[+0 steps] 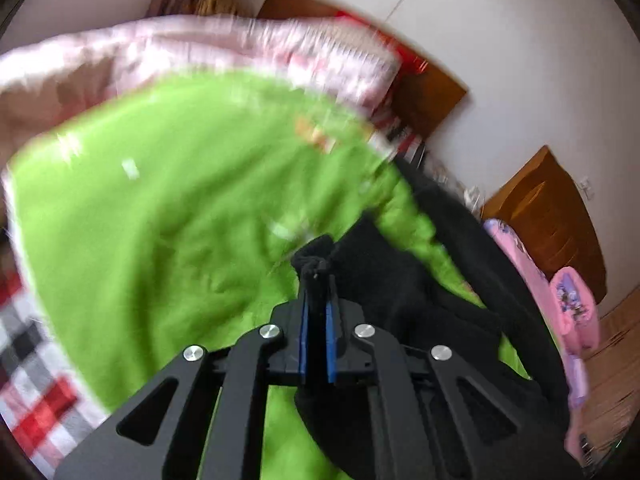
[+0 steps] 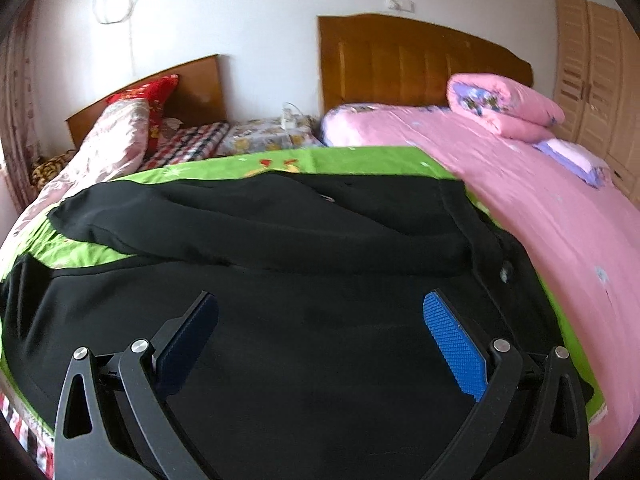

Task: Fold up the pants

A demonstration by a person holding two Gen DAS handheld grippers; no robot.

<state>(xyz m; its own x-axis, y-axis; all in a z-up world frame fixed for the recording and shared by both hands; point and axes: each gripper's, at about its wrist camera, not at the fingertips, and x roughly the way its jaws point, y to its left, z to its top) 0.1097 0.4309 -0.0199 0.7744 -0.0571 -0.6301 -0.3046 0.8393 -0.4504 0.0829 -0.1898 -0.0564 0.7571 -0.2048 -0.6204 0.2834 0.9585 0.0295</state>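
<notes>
Black pants (image 2: 304, 320) are lying spread across a green sheet (image 2: 360, 160) on a bed, legs stretching away to the left. Left gripper (image 1: 317, 280) is pinching a bunched end of the fabric between closed fingers, lifting it. Right gripper (image 2: 320, 320) is hovering directly over the pants, fingers wide apart. Pink bed (image 2: 540, 208), wooden headboards (image 2: 420, 60) and white wall (image 2: 248, 8) are surrounding them.

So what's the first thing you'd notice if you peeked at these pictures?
The black pants sprawl over a bright green blanket in the middle. The left gripper has its jaws shut on a bunch of the pants, while the right gripper hovers above them, jaws wide. A pink bed lies to the right.
</notes>
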